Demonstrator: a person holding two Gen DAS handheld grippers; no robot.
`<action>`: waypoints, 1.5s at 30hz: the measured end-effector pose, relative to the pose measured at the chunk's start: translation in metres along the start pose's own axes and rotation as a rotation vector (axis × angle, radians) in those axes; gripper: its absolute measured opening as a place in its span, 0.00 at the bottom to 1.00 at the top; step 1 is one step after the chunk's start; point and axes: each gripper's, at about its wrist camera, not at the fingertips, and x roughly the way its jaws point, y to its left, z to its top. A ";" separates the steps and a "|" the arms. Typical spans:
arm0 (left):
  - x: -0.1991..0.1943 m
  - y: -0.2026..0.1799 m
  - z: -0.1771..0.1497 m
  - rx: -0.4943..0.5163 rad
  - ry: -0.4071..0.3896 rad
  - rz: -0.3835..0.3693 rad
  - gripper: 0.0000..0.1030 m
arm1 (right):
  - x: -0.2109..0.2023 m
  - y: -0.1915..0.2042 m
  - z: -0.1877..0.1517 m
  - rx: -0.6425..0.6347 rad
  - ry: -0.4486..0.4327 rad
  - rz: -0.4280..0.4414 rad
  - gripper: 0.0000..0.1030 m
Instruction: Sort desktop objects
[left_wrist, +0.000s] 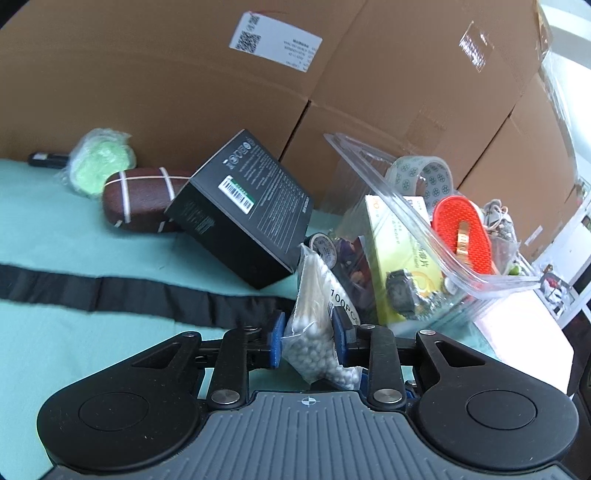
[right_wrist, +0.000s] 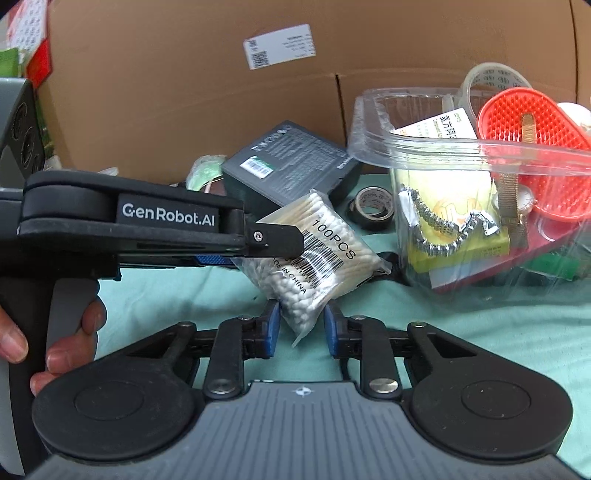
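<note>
Both grippers pinch one bag of cotton swabs (right_wrist: 317, 251) together, held above the green cloth (right_wrist: 480, 332), probably to steady the floppy packet. The left gripper (left_wrist: 308, 339) has its jaws narrowed on the bag's end; the right gripper (right_wrist: 301, 325) squeezes the lower corner. Beyond: one tape roll (right_wrist: 373, 208), one black box (right_wrist: 291, 162), one clear container (right_wrist: 461, 155) crammed with items, awaiting more.

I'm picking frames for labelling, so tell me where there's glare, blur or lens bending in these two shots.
Left wrist view: blown-out white at the right edge beside the clear bin, black strap smeared, cartons bowed. Right wrist view: evenly lit, swab bag print sharp, glare streaks on the bin rim, corners vignetted.
</note>
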 end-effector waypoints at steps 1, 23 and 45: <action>-0.004 -0.001 -0.003 -0.010 -0.002 0.003 0.24 | -0.004 0.001 -0.002 -0.005 0.001 0.003 0.27; -0.089 -0.019 -0.090 -0.073 0.035 0.040 0.22 | -0.090 0.033 -0.062 -0.095 0.057 0.082 0.27; -0.067 -0.019 -0.085 -0.018 0.067 0.044 0.49 | -0.066 0.027 -0.061 -0.091 0.041 0.107 0.57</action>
